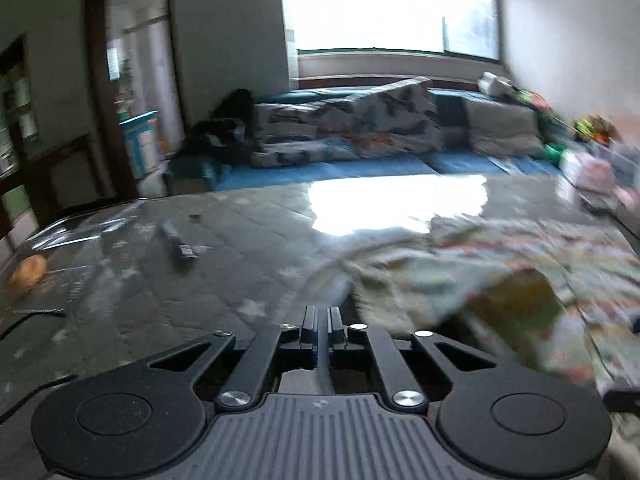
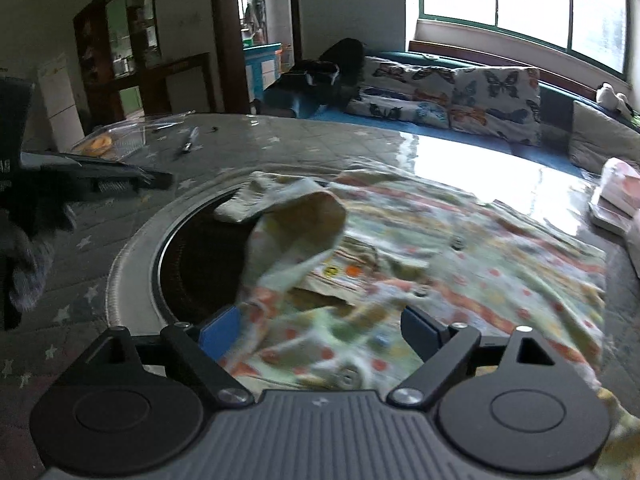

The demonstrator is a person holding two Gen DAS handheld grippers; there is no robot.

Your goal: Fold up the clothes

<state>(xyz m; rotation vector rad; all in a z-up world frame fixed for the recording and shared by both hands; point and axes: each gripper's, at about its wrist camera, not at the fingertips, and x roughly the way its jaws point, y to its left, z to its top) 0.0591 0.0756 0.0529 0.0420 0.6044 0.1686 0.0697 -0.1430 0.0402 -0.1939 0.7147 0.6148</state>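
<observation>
Patterned garment point(image 2: 460, 248) lies between the right fingers point(image 2: 418, 326), spread wide; left fingers point(image 1: 310, 326), blurred, seem closed empty.

The garment point(image 2: 420, 240) lies on the table point(image 2: 100, 264), partly over the round inset point(image 2: 192, 264). Behind the table stands the sofa point(image 2: 560, 104) with cushions point(image 2: 496, 96).

Daylight enters through the window point(image 1: 392, 4), blown out to white in the left wrist view. Strong glare patch on the glossy worktop point(image 1: 396, 204) below it. Room corners dim. Left view heavily motion-blurred, worst at right; the patterned garment point(image 2: 440, 248) smears. Fisheye bending and dark vignetting at edges.
</observation>
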